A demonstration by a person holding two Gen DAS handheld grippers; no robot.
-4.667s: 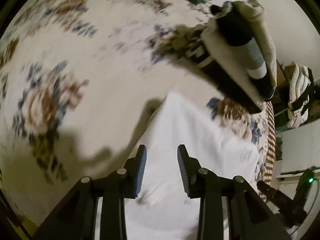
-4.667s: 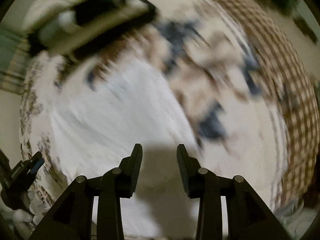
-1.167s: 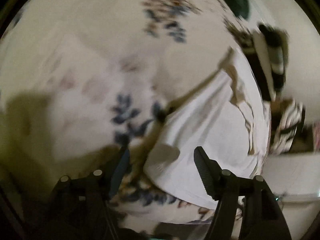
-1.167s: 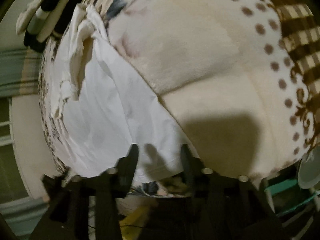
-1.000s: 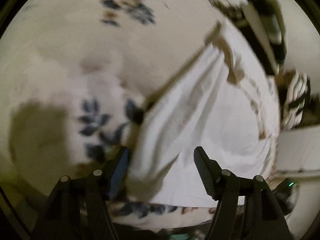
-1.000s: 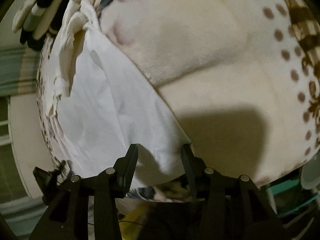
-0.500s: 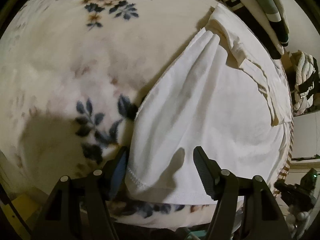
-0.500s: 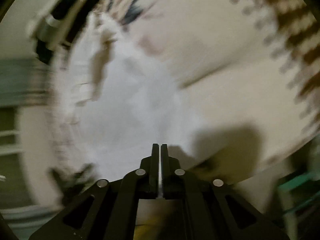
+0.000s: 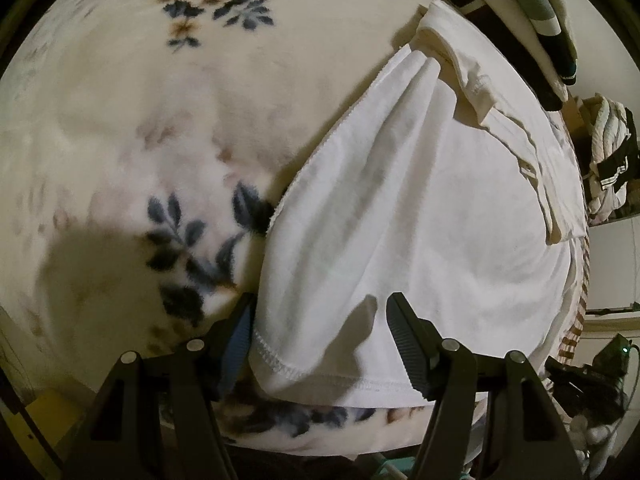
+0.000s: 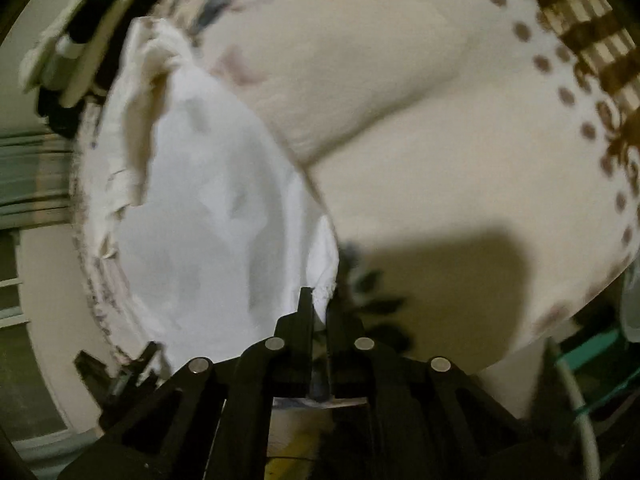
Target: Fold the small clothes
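Note:
A small white garment (image 9: 400,220) lies spread on a floral blanket (image 9: 140,120). Its hemmed near corner sits between the fingers of my left gripper (image 9: 320,344), which is open around it. In the right wrist view the same white garment (image 10: 208,208) stretches away to the left. My right gripper (image 10: 319,300) is shut on its other near corner and the cloth bunches at the fingertips. The garment's far edge is crumpled and folded over.
A stack of folded black, white and beige clothes (image 9: 532,20) lies beyond the garment and also shows in the right wrist view (image 10: 80,56). A heap of clothes (image 9: 608,152) sits at the far right. The blanket has a brown checked border (image 10: 592,32). The bed edge is close below both grippers.
My right gripper has closed on the garment's near corner and lifted it a little. My left gripper has moved up to the other hem corner and stays open around it.

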